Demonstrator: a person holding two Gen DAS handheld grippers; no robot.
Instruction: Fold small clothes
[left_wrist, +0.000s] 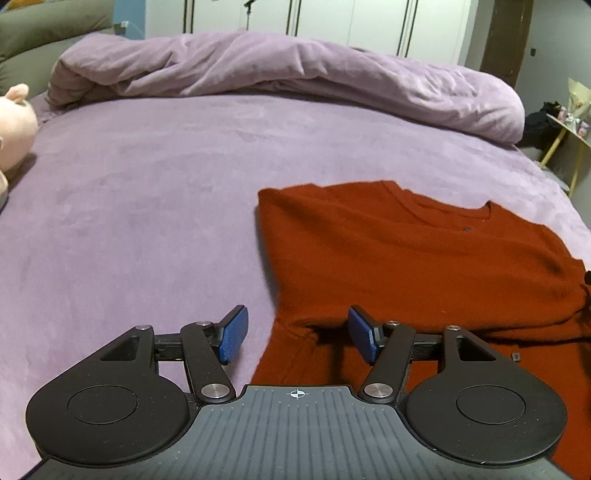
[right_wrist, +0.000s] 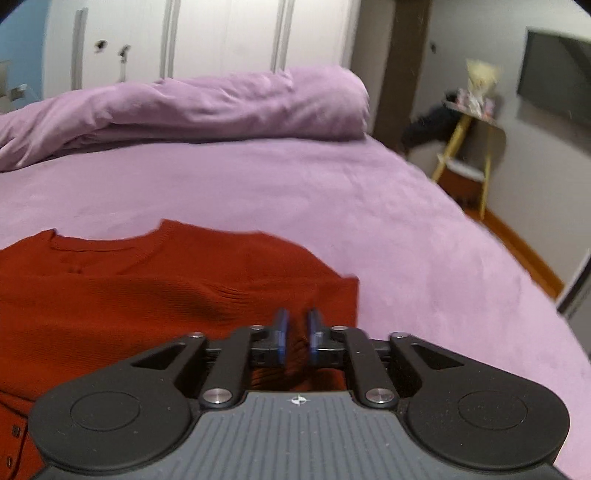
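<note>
One red sweater (left_wrist: 406, 258), two grippers (left_wrist: 297, 332) (right_wrist: 297, 336)

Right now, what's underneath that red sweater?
The red sweater lies on a purple bedsheet, which shows all around it. Whatever lies directly beneath the fabric is covered. The right gripper pinches a fold of it; the left gripper hangs open at its edge.

Both tools look alike: the left black plastic two-finger gripper (left_wrist: 297, 334) and the right black plastic two-finger gripper (right_wrist: 297, 336) carry ribbed blue finger pads (left_wrist: 233, 334), silver pivot screws (left_wrist: 213, 390), round black side discs (left_wrist: 103, 404) and a grooved grey base plate (right_wrist: 295, 435) stamped with a small white crosshair mark (right_wrist: 297, 400).
</note>
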